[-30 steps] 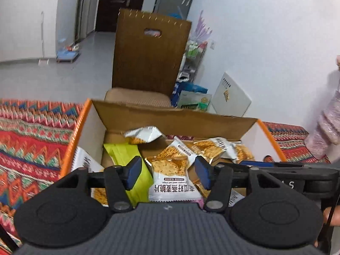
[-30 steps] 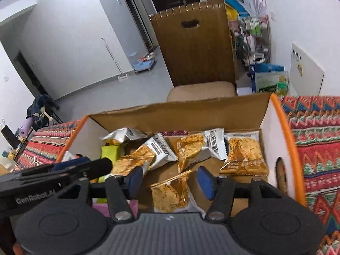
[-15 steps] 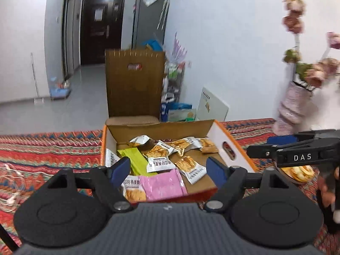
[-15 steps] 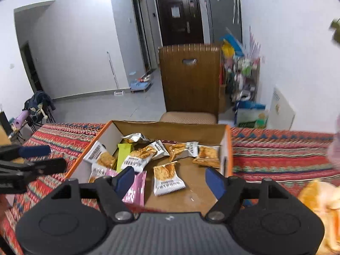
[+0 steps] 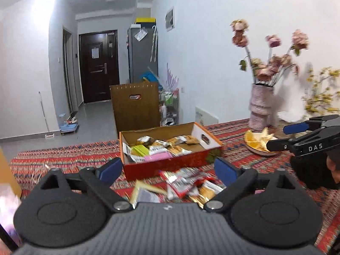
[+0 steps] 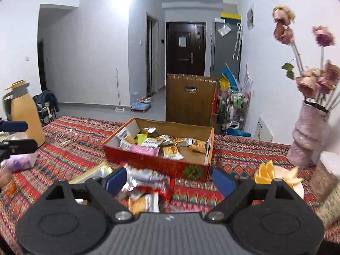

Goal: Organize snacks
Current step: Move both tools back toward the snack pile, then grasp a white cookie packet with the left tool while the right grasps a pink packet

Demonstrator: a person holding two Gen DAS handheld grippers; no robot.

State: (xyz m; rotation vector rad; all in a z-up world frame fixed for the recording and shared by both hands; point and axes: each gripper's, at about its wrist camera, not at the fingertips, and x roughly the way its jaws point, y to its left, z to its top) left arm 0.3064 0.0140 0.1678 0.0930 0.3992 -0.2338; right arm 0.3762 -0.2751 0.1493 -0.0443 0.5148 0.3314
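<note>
Left gripper [image 5: 167, 171]: jaws spread wide, having just been opening; nothing between the pads, nothing held. Blue fingertips [image 5: 111, 169] hang above loose packets.

Right gripper [image 6: 169, 179]: jaws likewise wide apart, just been opening; empty, pads touching nothing. Seen from the left wrist view as a black tool at the far right, a hand [image 5: 334, 170] behind it.

Snack box [image 6: 157, 164]: red and orange cardboard, open-topped, ahead of both grippers and well apart from them, on the patterned tablecloth [image 6: 244, 153]. Contents: assorted snack packets [image 6: 170, 152], orange-and-white, one green, one pink, lying loose and overlapping.

Loose packets [image 6: 146, 182]: red, silver and gold wrappers, on the cloth just below and between the fingertips of each gripper, on the near side of the box; blurred.

Plate of orange slices [image 6: 276, 176]: right of the right gripper, near its right fingertip.

Pink vase [image 6: 306, 136] with dried roses: beyond the plate, further right.

Yellow jug [image 6: 23, 114]: far left of the right gripper.

Wooden chair [image 6: 189, 99]: behind the box, beyond the table edge.
</note>
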